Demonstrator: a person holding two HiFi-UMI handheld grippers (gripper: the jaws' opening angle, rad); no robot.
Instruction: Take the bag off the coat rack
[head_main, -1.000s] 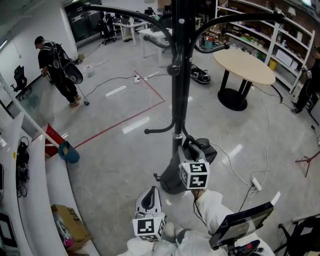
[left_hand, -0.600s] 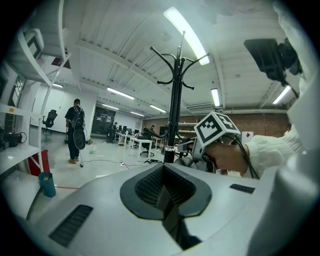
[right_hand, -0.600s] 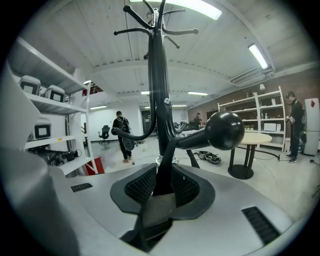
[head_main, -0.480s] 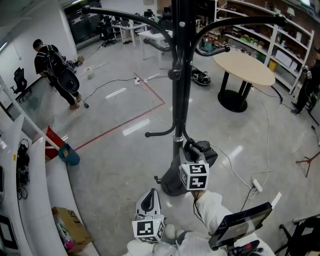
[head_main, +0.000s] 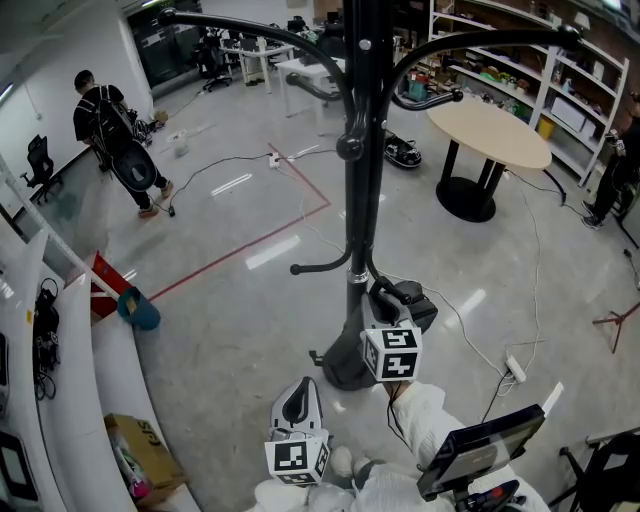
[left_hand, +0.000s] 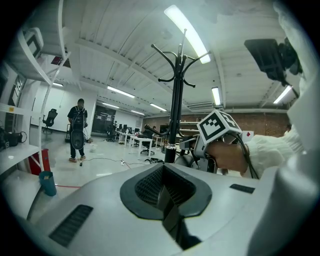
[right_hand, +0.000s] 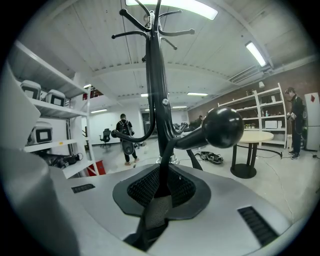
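Your right gripper (right_hand: 161, 186) pinches the bag strap (right_hand: 152, 215) tight; the strap seems to run up to the knobbed hook (right_hand: 222, 127) just above the claw. Raise it past that knob in 1 arc. Your left gripper (left_hand: 165, 189) sits closed, empty.

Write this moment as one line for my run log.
left gripper: shut, empty, held low | right gripper: shut, close to coat rack pole, below a hook | bag: not in view
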